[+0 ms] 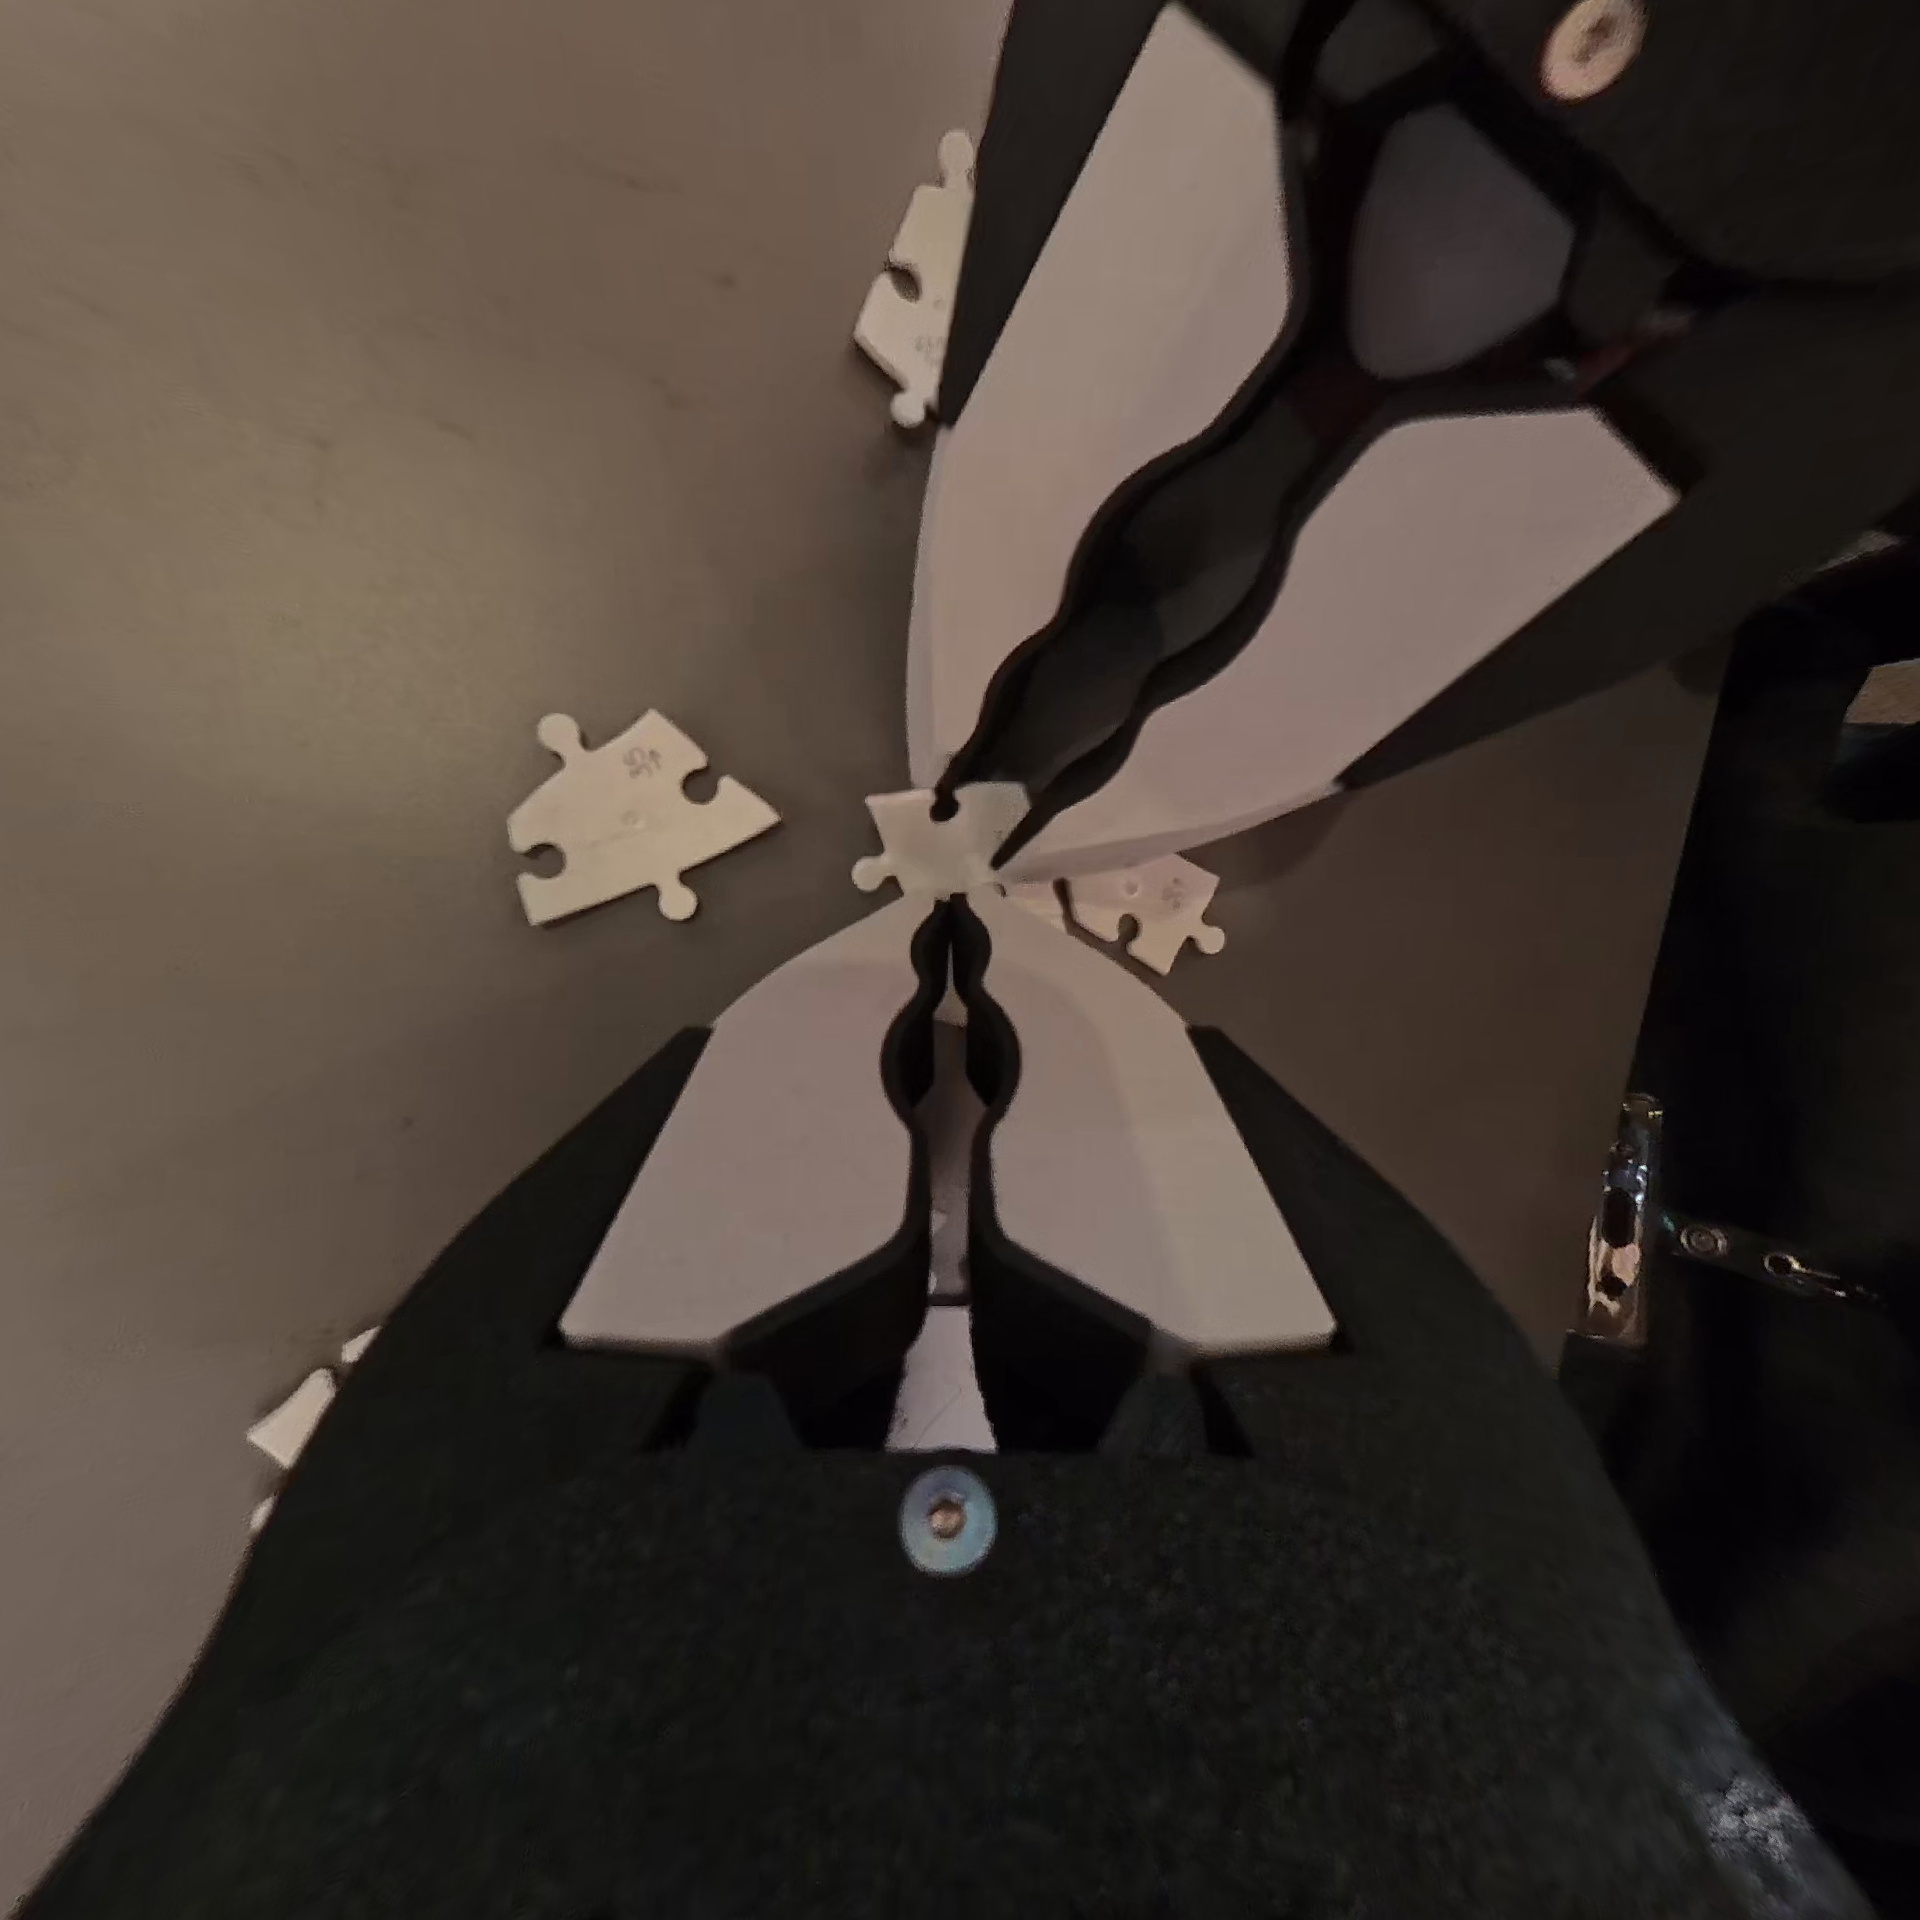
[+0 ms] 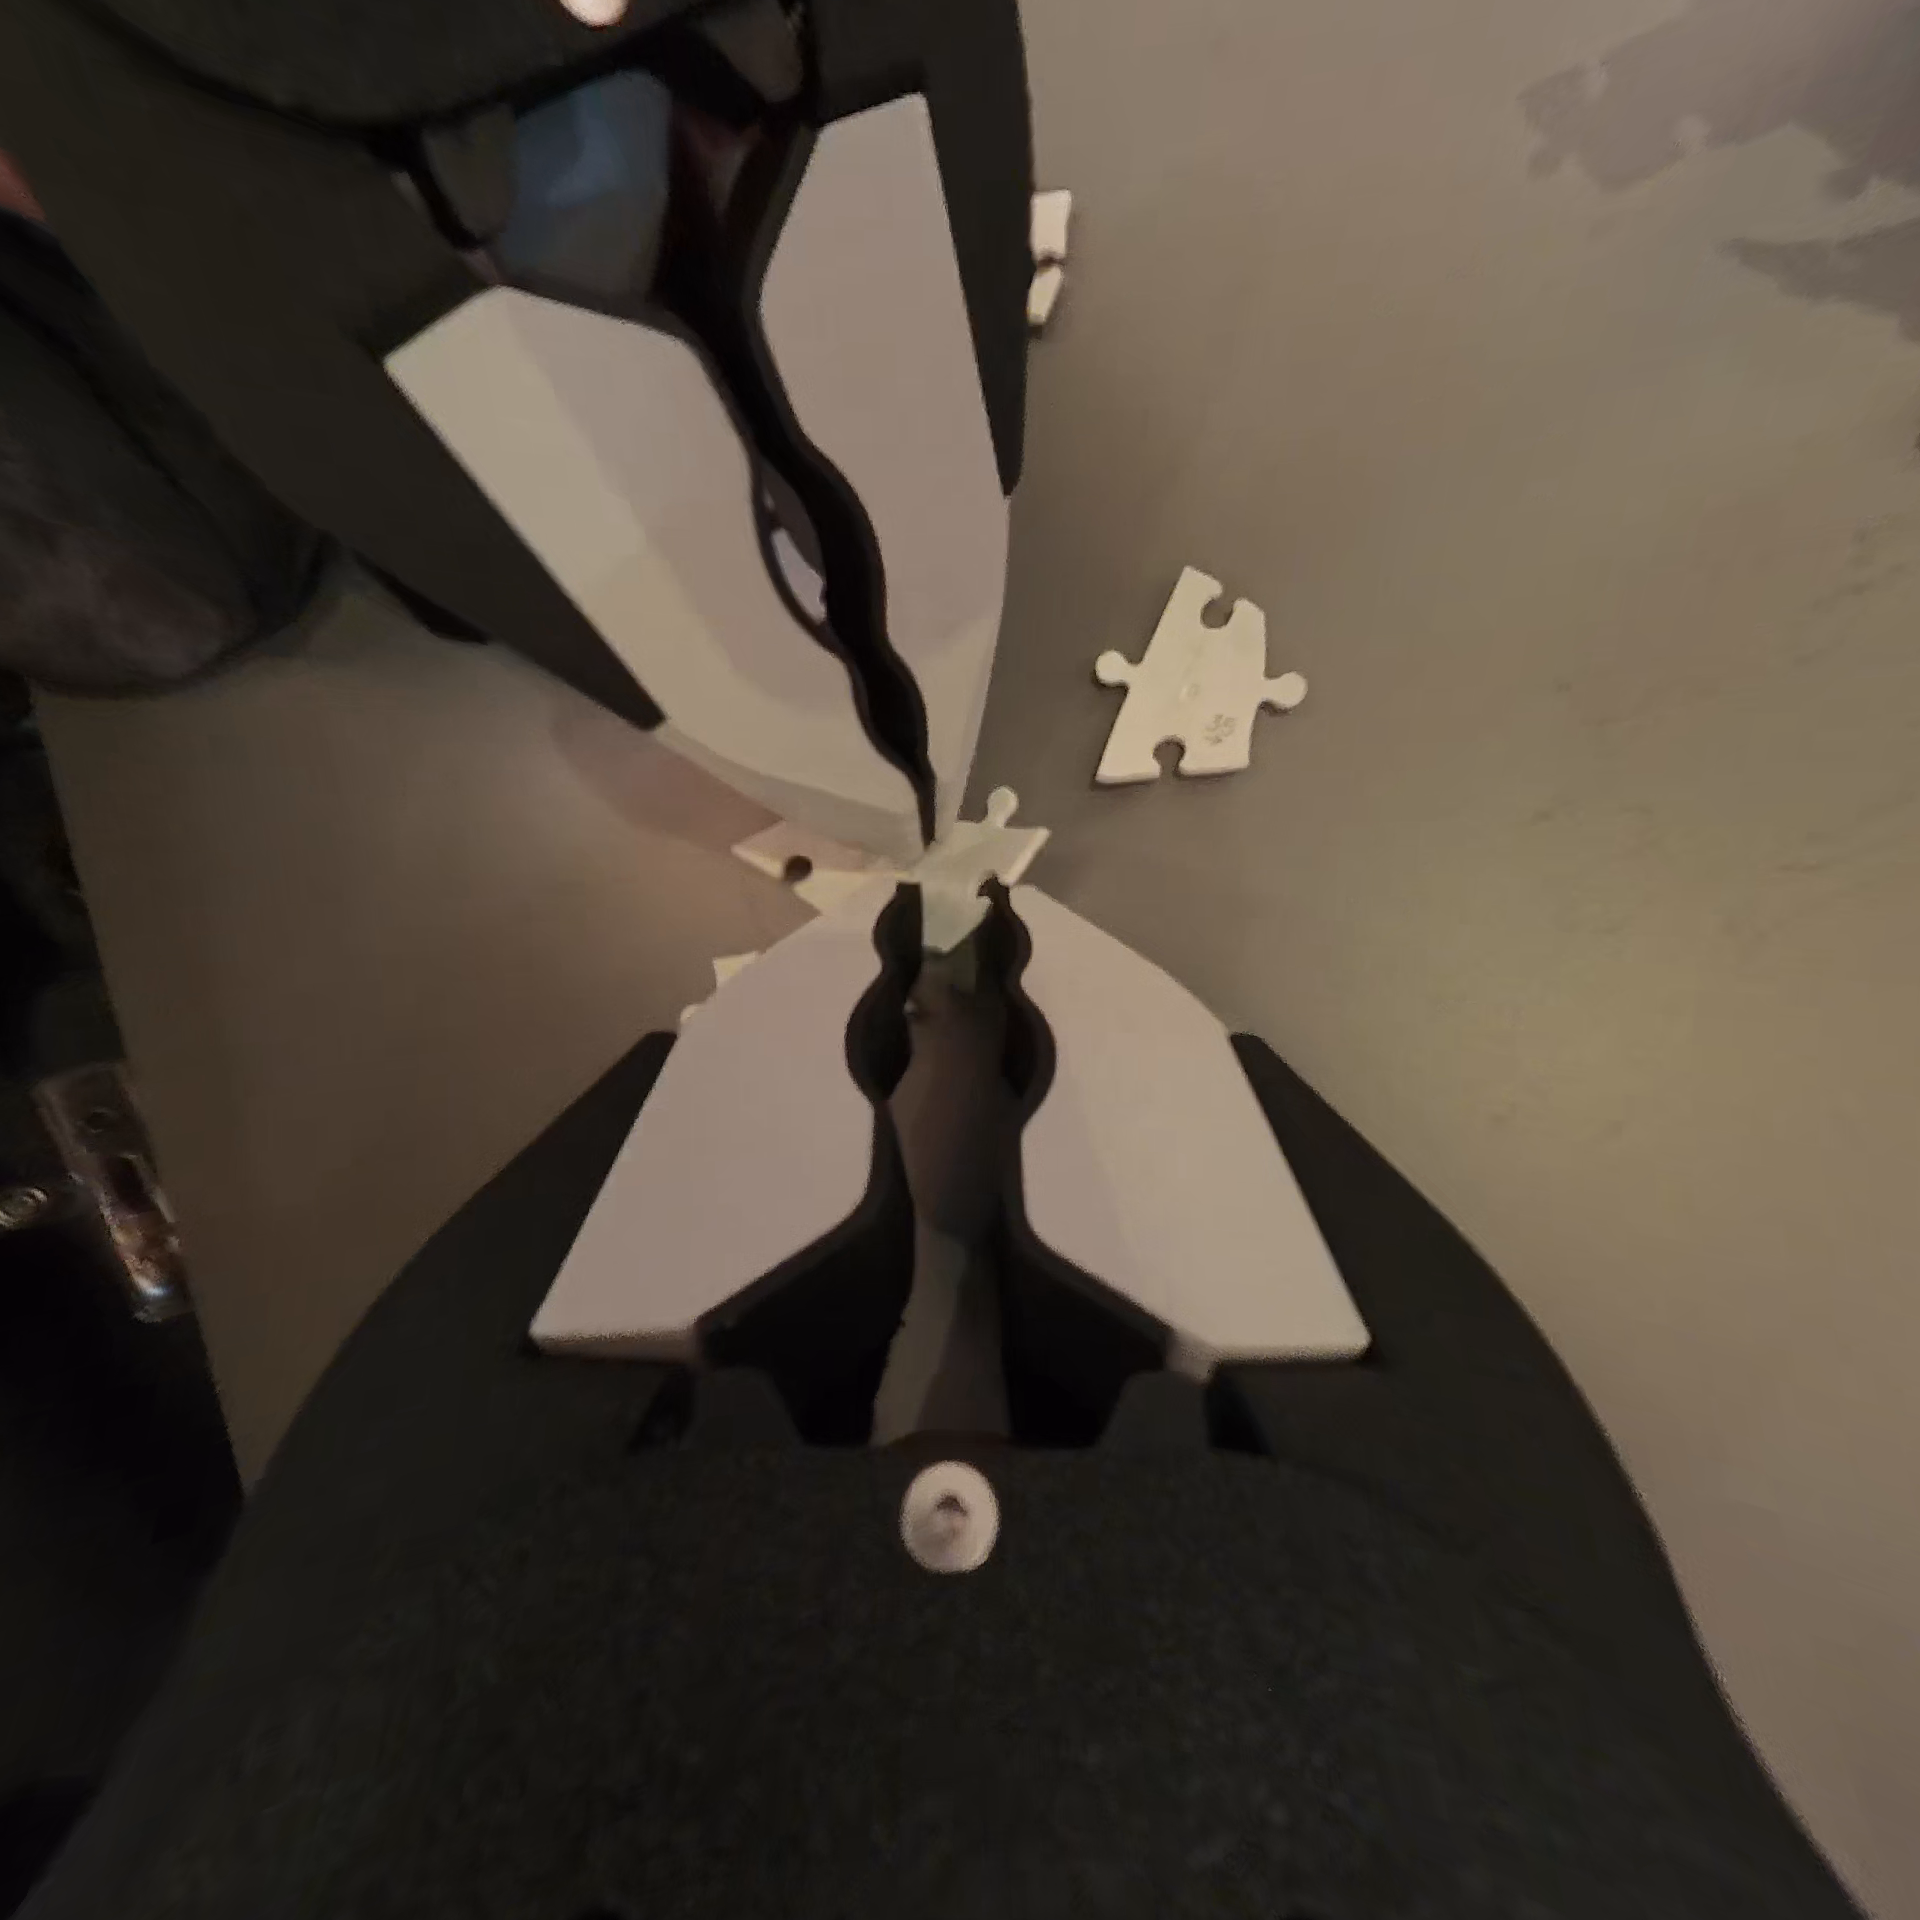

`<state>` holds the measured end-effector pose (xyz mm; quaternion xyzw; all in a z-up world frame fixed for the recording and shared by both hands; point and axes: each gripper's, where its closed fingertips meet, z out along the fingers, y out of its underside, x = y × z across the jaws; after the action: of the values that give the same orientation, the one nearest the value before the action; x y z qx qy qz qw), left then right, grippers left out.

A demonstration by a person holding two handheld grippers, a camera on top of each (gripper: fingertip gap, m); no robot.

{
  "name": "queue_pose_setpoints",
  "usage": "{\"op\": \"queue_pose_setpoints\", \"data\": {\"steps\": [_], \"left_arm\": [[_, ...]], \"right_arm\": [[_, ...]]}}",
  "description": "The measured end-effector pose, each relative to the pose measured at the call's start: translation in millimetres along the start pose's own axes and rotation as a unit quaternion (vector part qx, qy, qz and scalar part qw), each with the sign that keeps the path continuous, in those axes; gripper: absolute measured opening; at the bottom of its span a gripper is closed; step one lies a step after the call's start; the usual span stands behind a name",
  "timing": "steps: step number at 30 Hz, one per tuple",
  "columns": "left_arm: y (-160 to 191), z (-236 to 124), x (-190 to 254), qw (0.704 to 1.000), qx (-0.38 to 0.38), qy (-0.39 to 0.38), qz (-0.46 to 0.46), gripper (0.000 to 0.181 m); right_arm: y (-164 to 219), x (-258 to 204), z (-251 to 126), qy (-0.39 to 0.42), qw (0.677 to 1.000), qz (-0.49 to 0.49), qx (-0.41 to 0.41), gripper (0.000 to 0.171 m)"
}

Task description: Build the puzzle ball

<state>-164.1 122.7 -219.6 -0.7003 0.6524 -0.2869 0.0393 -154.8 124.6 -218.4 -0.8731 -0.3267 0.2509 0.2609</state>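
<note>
My left hand-held gripper (image 1: pixel 948 902) and right hand-held gripper (image 2: pixel 948 902) both pinch one white puzzle piece (image 1: pixel 935 844) at frame centre, partly hidden, knob pointing left.

— What have I got between my tips?

— 1 small white puzzle piece (image 1: pixel 935 847), flat, with a round knob sticking out at one corner and a notch in its edge. My left gripper (image 1: pixel 948 906) and my right gripper (image 1: pixel 971 821) both pinch it from opposite sides, above the grey table (image 1: pixel 312 520).

— And the others?

— 1 loose white piece (image 1: pixel 634 816) lies flat just beside it, blank side up. Another piece (image 1: pixel 1153 914) lies partly hidden under my right fingers, and 1 more (image 1: pixel 914 281) lies farther off.
</note>
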Motion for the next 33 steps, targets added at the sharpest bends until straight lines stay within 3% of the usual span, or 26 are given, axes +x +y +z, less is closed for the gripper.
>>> {"op": "queue_pose_setpoints", "data": {"steps": [5,10,14,20,27,33], "left_arm": [[0,0,0,1.000,0.001,-0.001,0.000,0.000],[0,0,0,1.000,0.004,0.002,-0.003,0.000],[-2,-4,-1,1.000,0.020,0.006,-0.015,0.000],[-3,-52,-12,0.992,0.120,-0.020,-0.031,0.000],[44,-121,-27,0.958,0.246,-0.116,-0.088,0.000],[75,-119,-7,0.940,0.289,-0.129,-0.130,0.000]], "right_arm": [[-19,-10,-22,0.047,0.994,-0.092,0.044,0.000],[3,-12,5,0.065,0.991,-0.109,-0.045,0.001],[3,-11,8,0.099,0.984,-0.140,-0.055,0.000],[2,-12,8,0.100,0.982,-0.145,-0.063,0.000],[-19,-16,-5,0.107,0.986,-0.129,-0.010,0.000],[-20,-11,2,0.118,0.986,-0.114,-0.024,0.000]]}}
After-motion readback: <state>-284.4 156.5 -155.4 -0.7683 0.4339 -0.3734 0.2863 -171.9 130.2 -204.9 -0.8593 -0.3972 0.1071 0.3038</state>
